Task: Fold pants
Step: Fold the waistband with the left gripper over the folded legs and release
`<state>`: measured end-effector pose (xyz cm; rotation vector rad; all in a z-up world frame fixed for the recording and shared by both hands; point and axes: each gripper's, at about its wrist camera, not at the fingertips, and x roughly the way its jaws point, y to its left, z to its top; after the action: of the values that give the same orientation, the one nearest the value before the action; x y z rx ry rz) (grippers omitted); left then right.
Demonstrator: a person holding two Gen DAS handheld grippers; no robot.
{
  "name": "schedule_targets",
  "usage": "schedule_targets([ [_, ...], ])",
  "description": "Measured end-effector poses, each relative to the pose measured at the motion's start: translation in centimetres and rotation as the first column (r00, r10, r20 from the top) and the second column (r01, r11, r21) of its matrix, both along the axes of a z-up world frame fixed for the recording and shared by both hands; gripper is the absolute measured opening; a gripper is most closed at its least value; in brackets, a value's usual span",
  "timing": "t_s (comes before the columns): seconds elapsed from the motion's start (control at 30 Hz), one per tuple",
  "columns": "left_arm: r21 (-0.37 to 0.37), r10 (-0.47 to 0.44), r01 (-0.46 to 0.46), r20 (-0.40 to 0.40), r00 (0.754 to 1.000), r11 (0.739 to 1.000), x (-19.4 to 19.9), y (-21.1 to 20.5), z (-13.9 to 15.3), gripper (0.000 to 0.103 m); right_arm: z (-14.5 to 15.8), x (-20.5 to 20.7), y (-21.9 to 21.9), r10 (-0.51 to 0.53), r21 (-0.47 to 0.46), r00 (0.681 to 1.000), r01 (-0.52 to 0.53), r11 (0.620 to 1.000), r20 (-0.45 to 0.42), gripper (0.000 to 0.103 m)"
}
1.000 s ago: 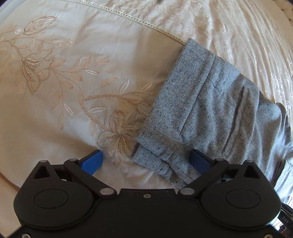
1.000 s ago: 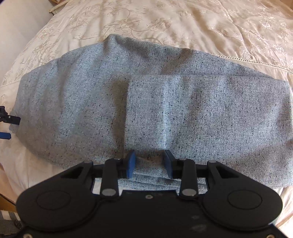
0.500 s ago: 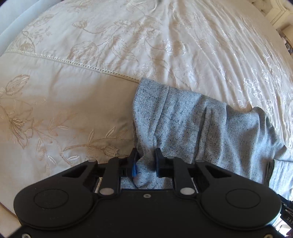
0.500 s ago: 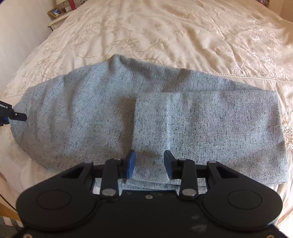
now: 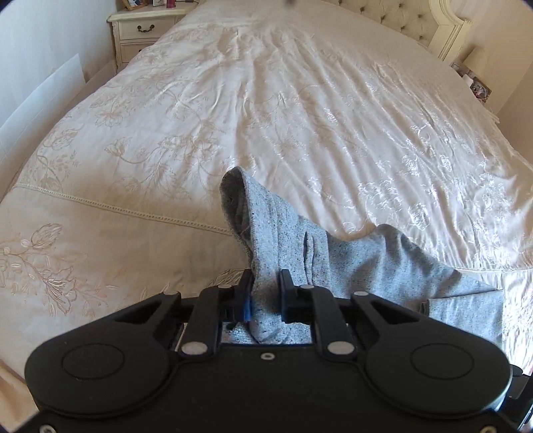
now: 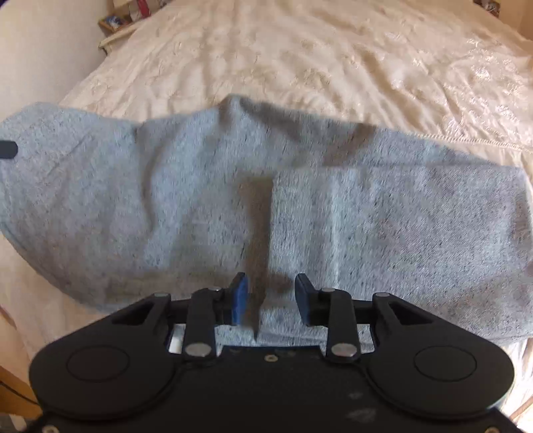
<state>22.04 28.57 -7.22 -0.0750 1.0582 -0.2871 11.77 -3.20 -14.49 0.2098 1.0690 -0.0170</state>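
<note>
Grey speckled pants [image 6: 383, 226] lie folded across the cream bedspread. In the left wrist view my left gripper [image 5: 265, 296] is shut on one end of the pants [image 5: 283, 233] and holds it lifted off the bed, the fabric standing up in a peak. In the right wrist view my right gripper [image 6: 271, 298] is shut on the near edge of the pants, with a fold of fabric between the blue pads. This view is blurred. The tip of the left gripper [image 6: 7, 150] shows at the far left edge.
The embroidered cream bedspread [image 5: 299, 100] stretches ahead. A cream nightstand [image 5: 143, 33] stands at the far left corner, a headboard [image 5: 416, 23] at the far right. A wooden edge [image 6: 13, 389] shows bottom left.
My left gripper closed on the pants end and lifted it off the bed. My right gripper, holding the near edge, has risen with it and the fabric has shifted.
</note>
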Motion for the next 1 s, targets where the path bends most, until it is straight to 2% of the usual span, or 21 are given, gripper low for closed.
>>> schedule_targets([
  [0.07,-0.002,0.004,-0.004,0.018,1.000,1.000,-0.4,-0.9,0.9,0.020,1.0,0.9,-0.9,-0.002,-0.003,0.997,0.002,1.000,0.073,0.033],
  [0.1,0.007,0.005,-0.005,0.027,1.000,1.000,-0.6,-1.4,1.2,0.020,0.7,1.9,-1.3,0.002,0.001,0.997,-0.002,1.000,0.076,0.031],
  [0.13,0.019,0.002,-0.003,0.037,0.999,1.000,-0.9,-1.9,1.5,0.020,0.0,3.1,-1.8,0.004,0.015,0.998,-0.005,1.000,0.059,0.019],
  [0.17,0.031,0.002,-0.003,0.045,0.999,1.000,-1.2,-2.5,1.8,0.020,-0.9,4.2,-2.3,0.001,0.033,1.000,-0.002,0.999,0.030,0.003],
  [0.27,0.060,0.016,-0.019,0.053,0.998,0.998,-1.8,-3.9,2.2,0.020,-3.5,6.4,-3.4,0.013,0.085,0.999,-0.010,0.996,-0.036,0.003],
  [0.33,0.083,0.029,-0.034,0.058,0.998,0.996,-1.9,-4.6,2.3,0.020,-3.0,6.1,-3.4,0.059,0.120,0.998,-0.057,0.991,-0.013,0.003],
  [0.43,0.096,0.042,-0.047,0.056,0.998,0.994,-1.7,-4.7,2.1,0.020,-2.0,4.6,-1.8,0.188,0.172,0.981,-0.192,0.966,0.036,0.003],
  [0.53,0.100,0.065,-0.068,0.037,0.997,0.993,-1.2,-3.8,1.6,0.020,-2.7,2.2,1.5,0.365,0.213,0.931,-0.356,0.910,0.000,0.004],
  [0.6,0.084,0.082,-0.083,0.018,0.996,0.993,-0.7,-2.9,1.3,0.020,-3.4,-0.3,4.1,0.490,0.221,0.871,-0.471,0.854,-0.037,0.003],
  [0.67,0.077,0.083,-0.083,0.008,0.997,0.994,-0.3,-2.2,1.1,0.020,-3.6,-2.5,5.9,0.569,0.201,0.819,-0.547,0.812,-0.068,0.004],
  [0.7,0.074,0.077,-0.078,0.007,0.997,0.994,-0.2,-2.0,1.1,0.020,-3.2,-3.3,6.3,0.573,0.175,0.817,-0.557,0.812,-0.057,0.004],
  [0.73,0.068,0.069,-0.069,0.005,0.998,0.995,-0.2,-1.8,1.1,0.020,-2.8,-3.7,6.4,0.564,0.167,0.825,-0.550,0.818,-0.044,0.004],
  [0.83,0.057,0.039,-0.039,0.010,0.999,0.998,-0.3,-1.8,1.4,0.020,-0.3,-3.8,5.4,0.449,0.172,0.893,-0.449,0.877,0.044,0.007],
  [0.9,0.051,0.016,-0.017,0.026,1.000,0.999,-0.6,-2.1,2.0,0.020,1.1,-2.6,4.2,0.330,0.120,0.939,-0.340,0.933,0.100,0.007],
  [0.97,0.043,-0.013,0.010,0.057,0.998,0.999,-1.2,-2.5,3.1,0.019,1.4,-1.3,2.6,0.201,0.076,0.973,-0.210,0.975,0.112,0.007],
  [1.0,0.041,-0.027,0.024,0.077,0.997,0.999,-1.5,-2.9,3.7,0.015,1.2,-0.2,1.3,0.124,0.063,0.987,-0.131,0.989,0.106,0.007],
])
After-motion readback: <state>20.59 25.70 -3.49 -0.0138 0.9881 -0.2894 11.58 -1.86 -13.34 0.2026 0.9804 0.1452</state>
